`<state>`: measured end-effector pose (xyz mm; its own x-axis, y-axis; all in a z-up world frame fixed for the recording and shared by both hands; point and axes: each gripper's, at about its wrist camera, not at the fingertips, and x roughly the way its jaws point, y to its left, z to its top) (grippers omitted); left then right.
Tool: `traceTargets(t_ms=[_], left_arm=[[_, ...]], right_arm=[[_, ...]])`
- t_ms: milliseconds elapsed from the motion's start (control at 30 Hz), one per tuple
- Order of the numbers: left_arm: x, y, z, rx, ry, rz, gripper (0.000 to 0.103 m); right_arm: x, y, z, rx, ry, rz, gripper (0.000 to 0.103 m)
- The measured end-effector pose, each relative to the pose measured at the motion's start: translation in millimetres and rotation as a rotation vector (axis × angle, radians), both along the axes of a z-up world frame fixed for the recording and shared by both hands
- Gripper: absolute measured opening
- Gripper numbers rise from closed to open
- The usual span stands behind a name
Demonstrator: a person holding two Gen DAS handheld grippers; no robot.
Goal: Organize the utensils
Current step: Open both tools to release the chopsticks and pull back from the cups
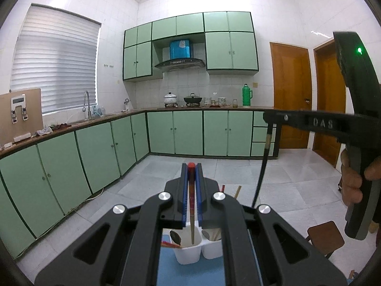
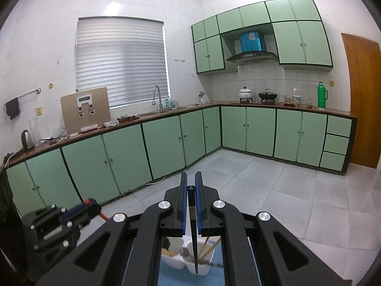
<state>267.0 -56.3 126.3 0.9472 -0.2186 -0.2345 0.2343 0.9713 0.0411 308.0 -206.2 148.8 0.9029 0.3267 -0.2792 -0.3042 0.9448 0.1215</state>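
Holding one utensil in each tool, we are poised above the white utensil holder (image 1: 190, 250), which sits low in the frame on a blue mat (image 1: 188, 274). Our left tool (image 1: 191, 174) is closed on a red-tipped chopstick (image 1: 192, 205); its long axis runs straight down between the fingers, and its lower end already sits inside the holder's left compartment, beside a spoon (image 1: 175, 237). Our right tool (image 2: 191, 181) is clamped on a black chopstick (image 2: 194, 236), likewise upright, its tip over the right compartment of the holder (image 2: 190, 259), where wooden chopsticks (image 2: 204, 250) lean. Both sticks need only a straight drop, as we judge it; the left looks nearer to done. Raised letters "DAS" (image 1: 322, 123) show on the right tool's body at the right edge of the left view.
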Motion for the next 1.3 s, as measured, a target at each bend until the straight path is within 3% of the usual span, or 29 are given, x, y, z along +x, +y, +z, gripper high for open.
traceTargets(t_ms=[233,733,933,1300], left_arm=[[46.2,-1.6,-19.7,0.004,0.02,0.005,0.005],[110.1,3.5,-88.0,0.015,0.173,0.023,0.005],[117.1,14.1,-98.1,-0.014,0.222,0.046,0.012],[50.9,25.9,-62.1,-0.05,0.126,0.071,0.06]], right_arm=[[43.7,2.9,-14.1,-0.002,0.012,-0.019,0.006],[88.8,12.0,-94.4,-0.016,0.147,0.0,0.007],[81.3,3.0,-96.1,-0.04,0.129,-0.06,0.025],[4.3,-37.5,-61.0,-0.051,0.001,-0.204,0.08]])
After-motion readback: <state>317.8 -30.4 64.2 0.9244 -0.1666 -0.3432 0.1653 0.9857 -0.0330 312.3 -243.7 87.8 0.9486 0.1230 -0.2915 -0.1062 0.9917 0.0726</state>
